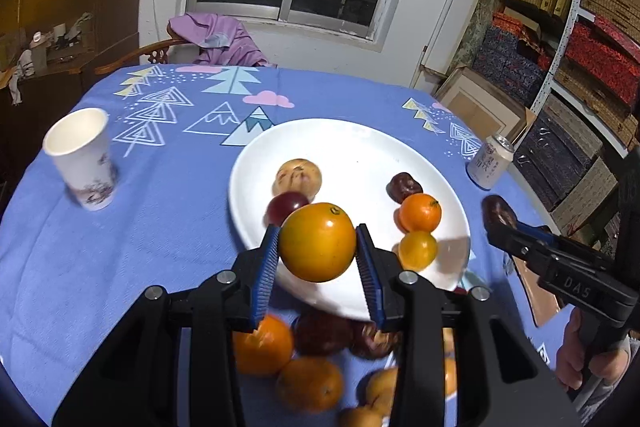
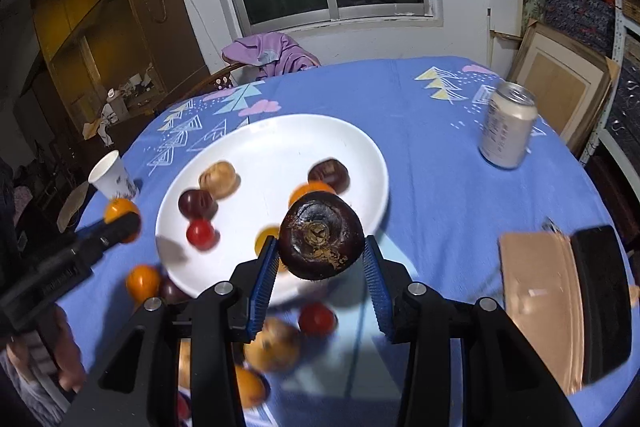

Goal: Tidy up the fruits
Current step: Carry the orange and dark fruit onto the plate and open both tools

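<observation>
Over the round surface [image 1: 120,267] draped in a blue cloth printed with trees and mountains, both hand-held tools tilt downward and forward toward the window wall, each carrying a fruit above the cloth. The wide white ceramic plate [image 1: 360,155] sits mid-surface and carries several small fruits: a tan-brown one, dark maroon ones and small orange ones. Nearer the cameras, more orange and dark fruits lie loose on the cloth (blurred, so their kinds are hard to tell).

The left gripper [image 1: 317,247] has its black arms reaching up from the bottom of its own view, and its blue ribbed fingers [image 1: 267,267] pinch a round glossy orange fruit [image 1: 317,242] from either side. The fruit hangs over the plate's near rim. It is nearly spherical, with no clear long axis, and its stem dimple faces up and away from the camera.

The right gripper [image 2: 320,255] is posed alike, a hand [image 1: 584,359] on its handle at the edge of the left view. Its blue fingers [image 2: 265,275] hold a dark maroon, flattened round fruit [image 2: 321,235], though the right finger's contact is not clear. The fruit's crusty brown stem end faces the camera, so its short axis points back along the fingers. It hangs above the plate's near right rim.

A white paper cup [image 1: 82,155] stands left of the plate, and a pale drink can [image 2: 506,125] stands to the right.
</observation>
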